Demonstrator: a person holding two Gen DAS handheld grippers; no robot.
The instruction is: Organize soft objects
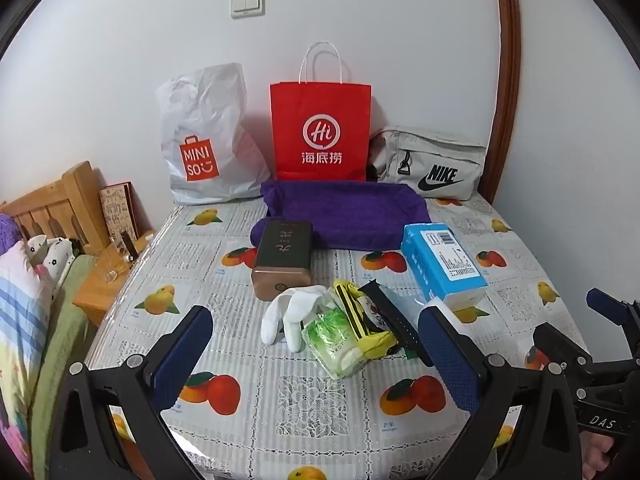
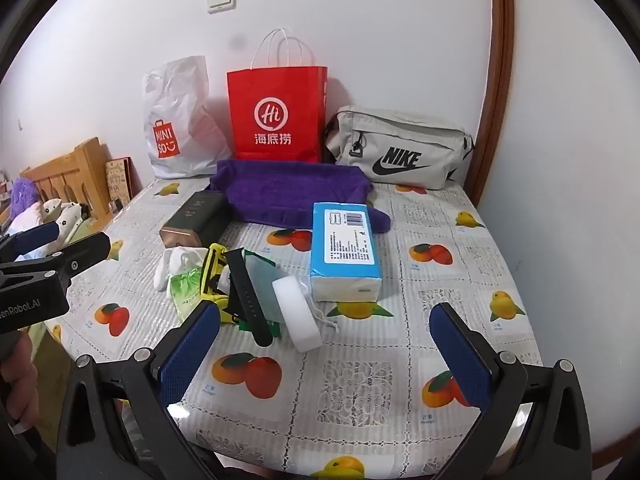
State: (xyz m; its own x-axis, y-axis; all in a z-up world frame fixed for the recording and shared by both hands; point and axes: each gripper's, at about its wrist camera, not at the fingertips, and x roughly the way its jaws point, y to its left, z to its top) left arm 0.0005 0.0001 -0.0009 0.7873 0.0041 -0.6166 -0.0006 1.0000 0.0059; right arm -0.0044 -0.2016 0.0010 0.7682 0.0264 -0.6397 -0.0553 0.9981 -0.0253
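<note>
A pile of small soft things lies mid-table: a white glove (image 1: 294, 314) (image 2: 176, 264), a green packet (image 1: 334, 338) (image 2: 185, 286), a yellow striped item (image 1: 362, 322) (image 2: 214, 274), a black strap (image 1: 394, 320) (image 2: 248, 296) and a white sponge (image 2: 298, 306). A purple towel (image 1: 348, 212) (image 2: 288, 192) lies behind, with a blue tissue pack (image 1: 442, 264) (image 2: 346, 248) by it. My left gripper (image 1: 316, 354) is open and empty, in front of the pile. My right gripper (image 2: 324, 354) is open and empty, in front of the sponge.
A dark tin box (image 1: 284, 258) (image 2: 196, 220) sits left of the towel. Against the wall stand a white Miniso bag (image 1: 208, 140) (image 2: 176, 120), a red paper bag (image 1: 320, 132) (image 2: 276, 114) and a grey Nike pouch (image 1: 430, 164) (image 2: 400, 148). A bed (image 1: 24, 300) lies left of the table (image 1: 312, 400).
</note>
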